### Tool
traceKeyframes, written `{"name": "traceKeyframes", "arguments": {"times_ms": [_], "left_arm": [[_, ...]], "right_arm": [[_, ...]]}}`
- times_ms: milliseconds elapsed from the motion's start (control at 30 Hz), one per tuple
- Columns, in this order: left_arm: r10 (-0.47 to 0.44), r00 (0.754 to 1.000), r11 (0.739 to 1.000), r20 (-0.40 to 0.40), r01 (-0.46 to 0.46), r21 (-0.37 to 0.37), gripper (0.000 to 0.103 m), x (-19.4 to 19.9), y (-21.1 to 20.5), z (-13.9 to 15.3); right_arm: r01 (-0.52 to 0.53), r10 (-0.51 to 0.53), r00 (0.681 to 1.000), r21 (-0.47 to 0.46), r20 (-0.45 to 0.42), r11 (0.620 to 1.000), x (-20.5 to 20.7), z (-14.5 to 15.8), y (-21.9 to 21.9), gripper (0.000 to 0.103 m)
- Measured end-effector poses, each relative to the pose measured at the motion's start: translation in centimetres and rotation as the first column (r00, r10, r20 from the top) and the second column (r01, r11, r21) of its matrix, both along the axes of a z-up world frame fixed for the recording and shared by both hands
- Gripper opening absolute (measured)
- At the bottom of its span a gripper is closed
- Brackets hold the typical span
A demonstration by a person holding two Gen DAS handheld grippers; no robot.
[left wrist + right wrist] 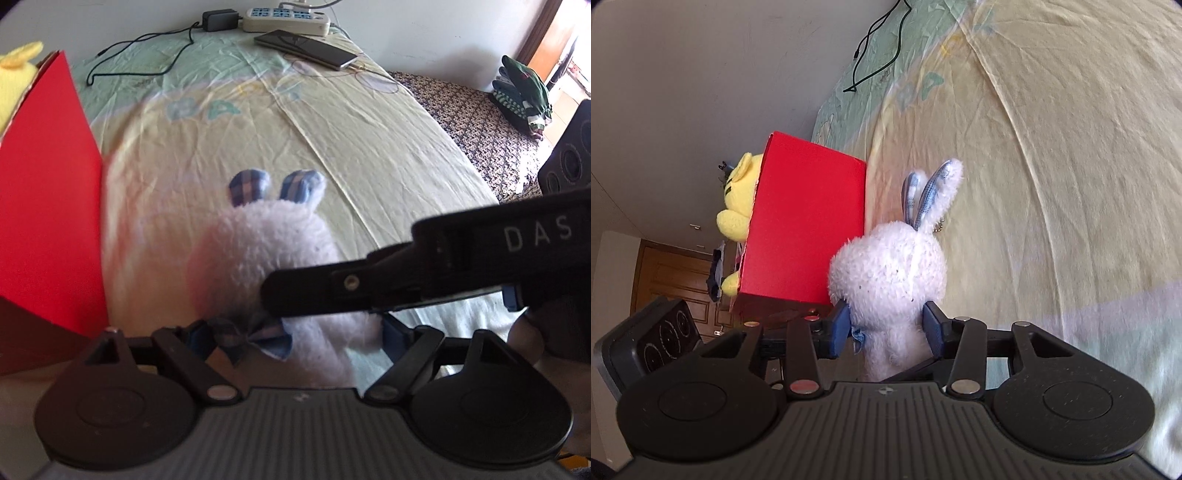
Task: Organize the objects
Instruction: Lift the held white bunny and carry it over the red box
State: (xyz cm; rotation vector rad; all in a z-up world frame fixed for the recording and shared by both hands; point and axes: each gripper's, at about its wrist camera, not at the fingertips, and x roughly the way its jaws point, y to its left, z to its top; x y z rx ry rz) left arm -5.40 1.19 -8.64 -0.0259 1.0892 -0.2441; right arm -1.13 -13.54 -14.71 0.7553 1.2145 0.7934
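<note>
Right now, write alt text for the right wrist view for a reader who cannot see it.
The right gripper has its blue pads closed on the body of a white plush rabbit with blue-lined ears. Beside the rabbit stands a red box with a yellow plush toy showing from its far side, all above a wrinkled pale yellow bedsheet.

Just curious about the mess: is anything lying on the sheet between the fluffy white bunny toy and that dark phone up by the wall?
Only bare, wrinkled sheet lies between the fluffy white bunny toy and the dark phone, seen in the left wrist view.
</note>
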Motion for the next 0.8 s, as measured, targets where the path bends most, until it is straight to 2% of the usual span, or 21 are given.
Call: {"name": "traceKeyframes", "arguments": {"times_ms": [200,467,800], "left_arm": [[-0.028,0.999,0.999,0.02,0.028,0.016,0.084,-1.0,-1.2,1.0],[-0.019,0.994,0.999,0.105,0.015,0.037,0.084,-2.5,-1.4,3.9],[0.022,0.974,0.999,0.224,-0.03,0.03,0.084,-4.5,0.7,7.7]], "right_arm": [[0.017,-0.017,1.0,-0.001,0.009,1.0,-1.3,1.0,-1.0,0.046],[0.016,-0.014,0.988,-0.014,0.154,1.0,-3.2,4.6,-0.8,0.046],[0.01,-0.004,0.945,-0.019,0.328,1.0,-5.2,8.8,1.4,0.047]]}}
